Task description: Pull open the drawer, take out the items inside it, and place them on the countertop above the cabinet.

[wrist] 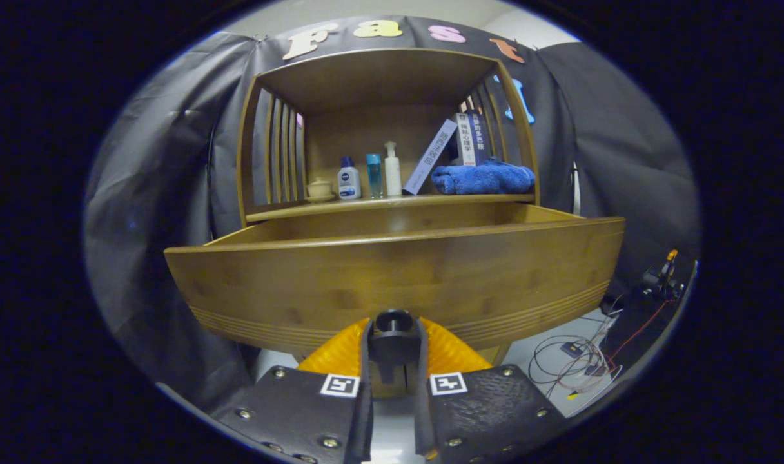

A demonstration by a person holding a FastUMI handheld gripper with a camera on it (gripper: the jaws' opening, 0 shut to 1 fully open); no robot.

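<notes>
The wooden drawer [392,270] stands pulled out of the cabinet toward me, its curved front panel just ahead of the fingers. My gripper [393,335] is shut on the drawer's dark round knob [393,321], one finger pressing on each side of it. The drawer's inside is hidden behind its front panel. Above the drawer runs the countertop [289,207], a wooden shelf with slatted sides.
On the countertop stand a small cup [319,189], a white and blue bottle [348,180], a blue bottle [374,175], a white pump bottle [392,171], leaning books [460,145] and a folded blue towel [483,178]. Loose cables [576,361] lie on the floor right of the drawer.
</notes>
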